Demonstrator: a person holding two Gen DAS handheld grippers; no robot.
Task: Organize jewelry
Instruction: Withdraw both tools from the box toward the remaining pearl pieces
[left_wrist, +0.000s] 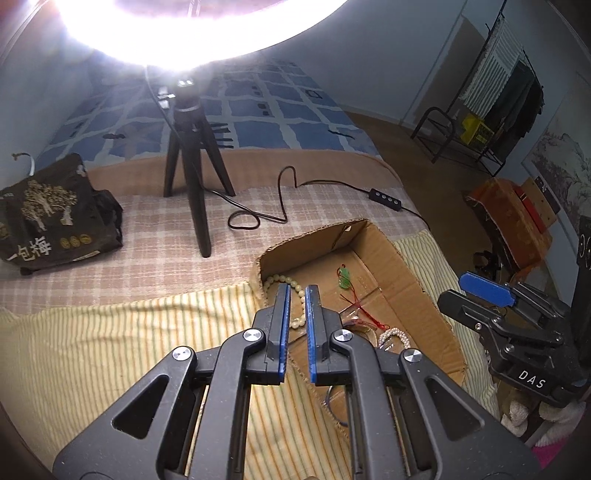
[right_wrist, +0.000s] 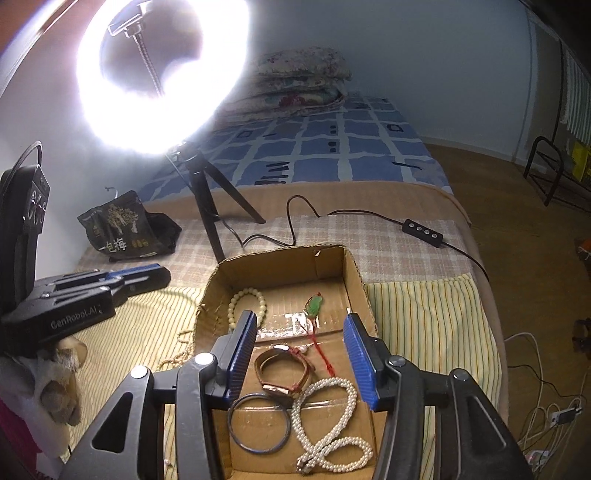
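Observation:
An open cardboard box (right_wrist: 354, 273) lies on the striped cloth and holds jewelry: a cream bead bracelet (right_wrist: 246, 302), a green pendant on red cord (right_wrist: 314, 305), a brown leather watch (right_wrist: 282, 371), a dark bangle (right_wrist: 258, 422) and a white pearl necklace (right_wrist: 328, 421). My right gripper (right_wrist: 301, 350) is open above the watch, holding nothing. My left gripper (left_wrist: 297, 314) hovers at the box's left wall (left_wrist: 258, 269) with jaws a narrow gap apart and empty, above the bead bracelet (left_wrist: 275, 280). The pendant (left_wrist: 344, 278) and pearls (left_wrist: 395, 338) show there too.
A ring light on a black tripod (right_wrist: 210, 206) stands behind the box, its cable and switch (right_wrist: 423, 229) trailing right. A dark snack bag (right_wrist: 122, 229) lies at the left. A thin beaded string (right_wrist: 177, 354) lies on the cloth (right_wrist: 424, 325) left of the box.

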